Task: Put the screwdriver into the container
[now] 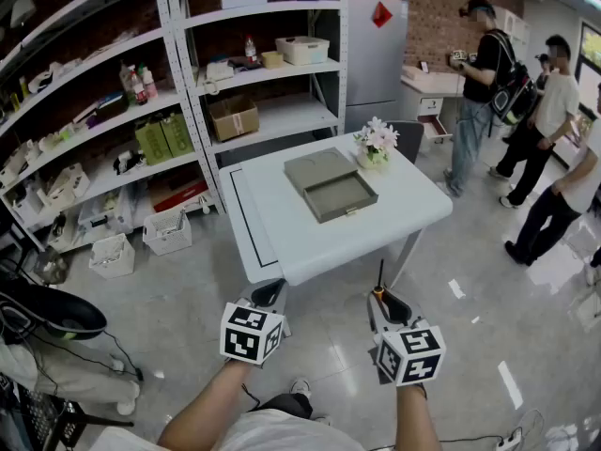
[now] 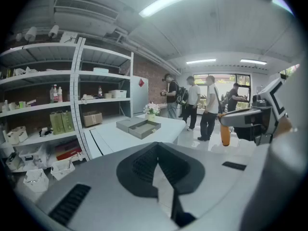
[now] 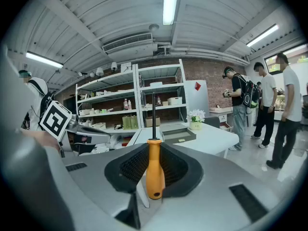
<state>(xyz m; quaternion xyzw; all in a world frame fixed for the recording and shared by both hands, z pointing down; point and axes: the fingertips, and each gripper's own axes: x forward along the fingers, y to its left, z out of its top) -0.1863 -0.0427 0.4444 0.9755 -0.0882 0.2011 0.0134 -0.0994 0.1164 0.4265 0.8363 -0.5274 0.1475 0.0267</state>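
My right gripper (image 3: pixel 153 170) is shut on a screwdriver (image 3: pixel 154 165) with an orange handle; its dark shaft points forward and up. In the head view the same screwdriver (image 1: pixel 379 287) sticks out of the right gripper (image 1: pixel 387 306) just short of the white table's near edge. A grey open container (image 1: pixel 340 195) with its lid (image 1: pixel 319 167) beside it lies on the white table (image 1: pixel 282 233). My left gripper (image 2: pixel 156 170) is shut with nothing between its jaws, and shows in the head view (image 1: pixel 267 297) near the table's front edge.
A small pot of flowers (image 1: pixel 376 143) stands behind the container. Metal shelves (image 1: pixel 178 83) with boxes and bottles fill the left and back. Several people (image 1: pixel 526 130) stand at the right. A white fridge (image 1: pixel 376 54) is behind the table.
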